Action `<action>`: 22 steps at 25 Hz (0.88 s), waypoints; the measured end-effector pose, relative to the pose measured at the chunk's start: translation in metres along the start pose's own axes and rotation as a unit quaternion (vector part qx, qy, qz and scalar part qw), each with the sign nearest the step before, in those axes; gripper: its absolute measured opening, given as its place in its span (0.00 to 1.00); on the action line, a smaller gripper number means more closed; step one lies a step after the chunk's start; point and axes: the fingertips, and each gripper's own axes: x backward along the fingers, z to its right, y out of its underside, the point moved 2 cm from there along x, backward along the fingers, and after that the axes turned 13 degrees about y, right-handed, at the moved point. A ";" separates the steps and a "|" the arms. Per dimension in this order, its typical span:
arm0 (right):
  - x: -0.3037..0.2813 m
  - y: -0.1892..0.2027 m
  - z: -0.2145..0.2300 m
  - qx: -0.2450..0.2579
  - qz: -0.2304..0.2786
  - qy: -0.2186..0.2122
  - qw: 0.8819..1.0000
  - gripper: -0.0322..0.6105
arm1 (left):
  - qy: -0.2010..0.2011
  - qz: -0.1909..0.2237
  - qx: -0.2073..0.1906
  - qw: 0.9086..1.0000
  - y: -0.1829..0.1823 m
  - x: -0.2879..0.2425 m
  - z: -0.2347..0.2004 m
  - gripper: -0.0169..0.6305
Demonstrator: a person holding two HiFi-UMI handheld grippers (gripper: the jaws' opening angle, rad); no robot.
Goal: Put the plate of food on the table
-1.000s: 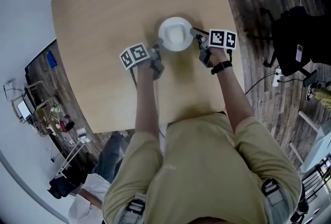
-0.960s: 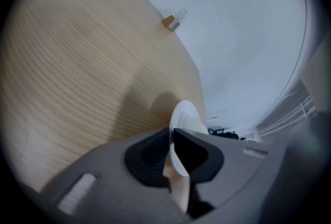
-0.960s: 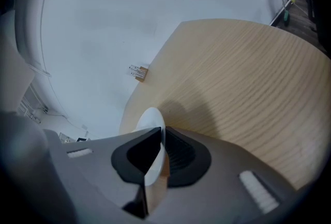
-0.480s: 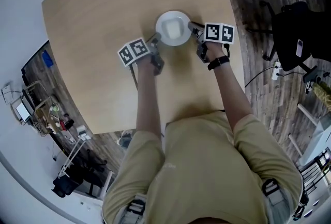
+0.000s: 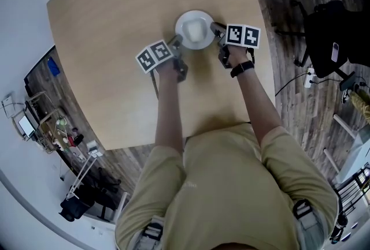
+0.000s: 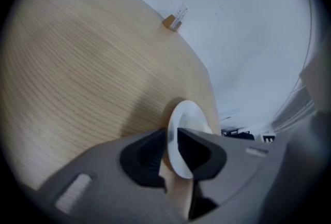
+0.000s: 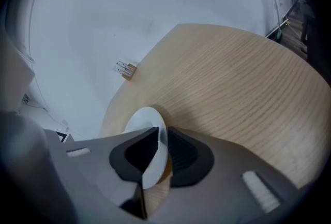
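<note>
- Left gripper (image 6: 172,140): the jaws stand slightly apart and have just been opening. The plate's rim sits between the pads, and the hold looks slackened rather than clamped.
- Right gripper (image 7: 162,143): same condition. The jaws are narrowly apart and have just been opening, with the opposite rim of the plate between the pads.
- Table (image 5: 115,23): light wood, lying beneath and ahead of both grippers.
- Plate (image 5: 188,15): white and round, directly between the two grippers. It appears to rest on the table, and its rim reaches into each pair of jaws.
- Food (image 5: 196,29): a pale portion at the plate's centre, midway between the grippers. Its kind cannot be made out.
- Small tan-and-white item (image 6: 173,20): at the table's far edge, well beyond both grippers and well apart from the plate.
</note>
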 end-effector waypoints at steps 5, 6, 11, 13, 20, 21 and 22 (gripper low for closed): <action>0.005 0.001 -0.005 -0.016 0.010 -0.016 1.000 0.27 | 0.020 0.004 0.004 1.000 0.003 0.002 0.014 0.32; 0.007 0.001 -0.005 -0.018 0.014 -0.016 1.000 0.30 | 0.021 0.006 0.003 1.000 0.002 0.004 0.016 0.35; 0.026 -0.002 -0.004 -0.008 0.047 -0.013 0.999 0.34 | 0.029 0.020 -0.014 0.999 0.003 0.018 0.026 0.42; 0.036 0.000 -0.007 0.001 0.063 -0.015 0.998 0.34 | 0.035 0.025 -0.023 0.999 0.004 0.027 0.032 0.42; 0.085 0.011 -0.021 0.072 0.129 -0.012 0.989 0.29 | 0.043 0.029 -0.085 0.995 0.023 0.062 0.056 0.40; 0.093 0.014 -0.022 0.085 0.136 -0.009 0.987 0.27 | 0.044 0.025 -0.102 0.994 0.028 0.067 0.060 0.41; 0.101 0.017 -0.023 0.099 0.145 -0.005 0.984 0.26 | 0.045 0.023 -0.119 0.992 0.032 0.072 0.065 0.41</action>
